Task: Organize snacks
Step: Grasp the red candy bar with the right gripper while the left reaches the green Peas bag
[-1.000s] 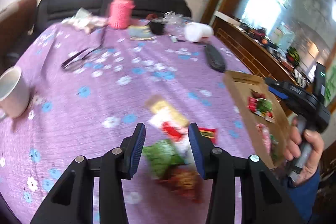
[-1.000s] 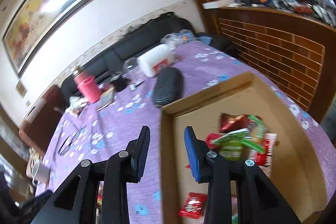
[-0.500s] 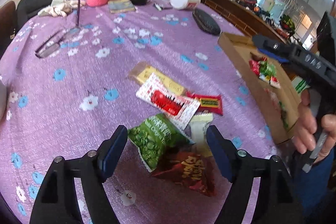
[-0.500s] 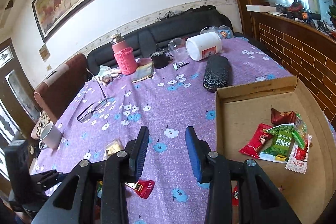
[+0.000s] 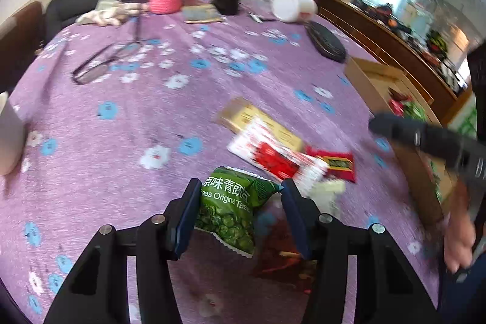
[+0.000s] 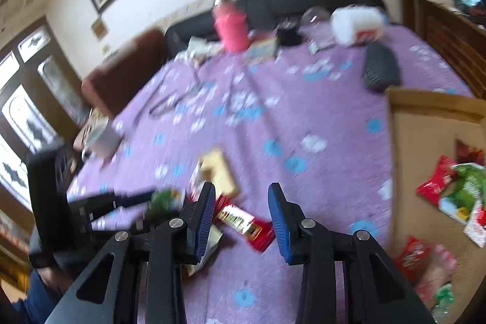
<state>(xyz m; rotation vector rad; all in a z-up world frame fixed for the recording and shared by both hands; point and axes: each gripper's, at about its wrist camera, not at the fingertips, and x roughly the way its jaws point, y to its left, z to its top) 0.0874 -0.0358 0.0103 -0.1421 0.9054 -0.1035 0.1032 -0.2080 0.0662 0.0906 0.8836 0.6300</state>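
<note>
Straddling a green pea bag [image 5: 232, 211], the left gripper [image 5: 240, 213] has just been closing its jaws; the left pad sits against the bag's edge, but the right pad looks a little clear of it, so the bag lies between the jaws without a sure grip. The bag's lower left corner is cut off by the left finger, and a dark red packet [image 5: 282, 251] beneath it is blurred and half covered by the right finger. Just beyond lie a white-and-red packet [image 5: 273, 155], a tan packet [image 5: 258, 120] partly under it, a small red packet [image 5: 337, 163] and a pale wrapper [image 5: 329, 190], all smeared by motion on the purple flowered cloth [image 5: 145, 117]. The right gripper [image 6: 240, 214] hangs with its jaws apart and nothing between them, over the small red packet [image 6: 243, 222]; its left finger hides part of the pale wrapper [image 6: 209, 245]. In the right wrist view the left gripper [image 6: 121, 199] is only a dark blur at lower left with a green smudge at its tip. The cardboard box [image 6: 431, 105] is cut off by the right edge of the frame; inside it, red, green and white packets [image 6: 455, 190] can be made out, the nearer ones too blurred to tell apart. A person's hand [image 5: 458, 236] shows blurred at the left view's right edge.
</note>
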